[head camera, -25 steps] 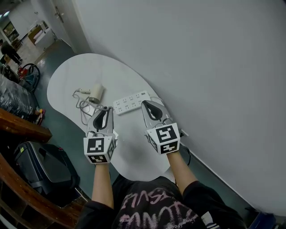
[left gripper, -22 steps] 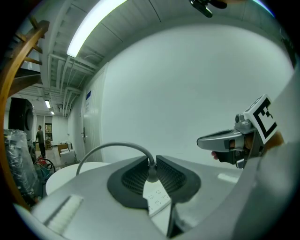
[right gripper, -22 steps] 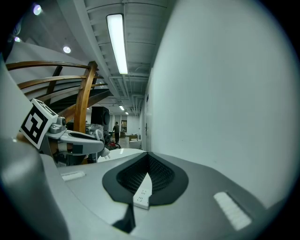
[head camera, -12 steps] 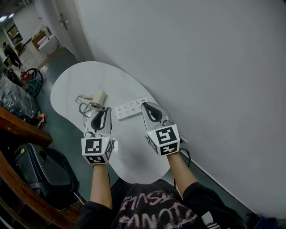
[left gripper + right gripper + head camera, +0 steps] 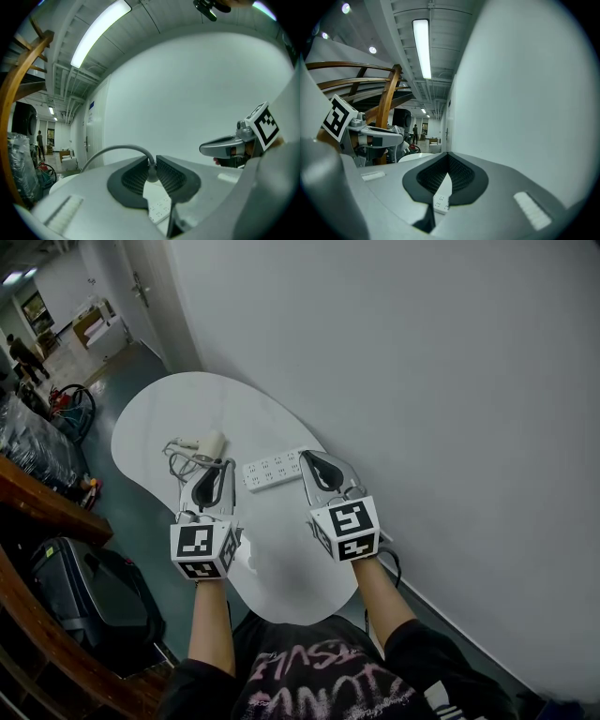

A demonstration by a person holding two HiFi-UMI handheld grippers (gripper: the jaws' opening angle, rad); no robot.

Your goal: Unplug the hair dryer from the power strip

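A cream hair dryer (image 5: 208, 443) lies on the white oval table (image 5: 187, 399), its grey cord (image 5: 178, 465) looped beside it. The white power strip (image 5: 274, 470) lies just right of it, between my two grippers. My left gripper (image 5: 221, 466) hovers by the strip's left end, shut on the grey cord (image 5: 117, 150), which arcs up from between the pads (image 5: 168, 176). The strip (image 5: 159, 208) shows below them. My right gripper (image 5: 310, 457) is at the strip's right end, shut with nothing in it (image 5: 448, 155); the strip (image 5: 440, 202) lies under it. Whether the plug sits in the strip is hidden.
A plain grey wall (image 5: 422, 381) runs along the table's right side. A dark bag (image 5: 84, 587) and a wooden rail (image 5: 37, 502) are on the floor side at left. A person (image 5: 23, 351) stands far off down the hall.
The head view has shifted slightly. Both grippers keep almost the same stance over the table, still shut.
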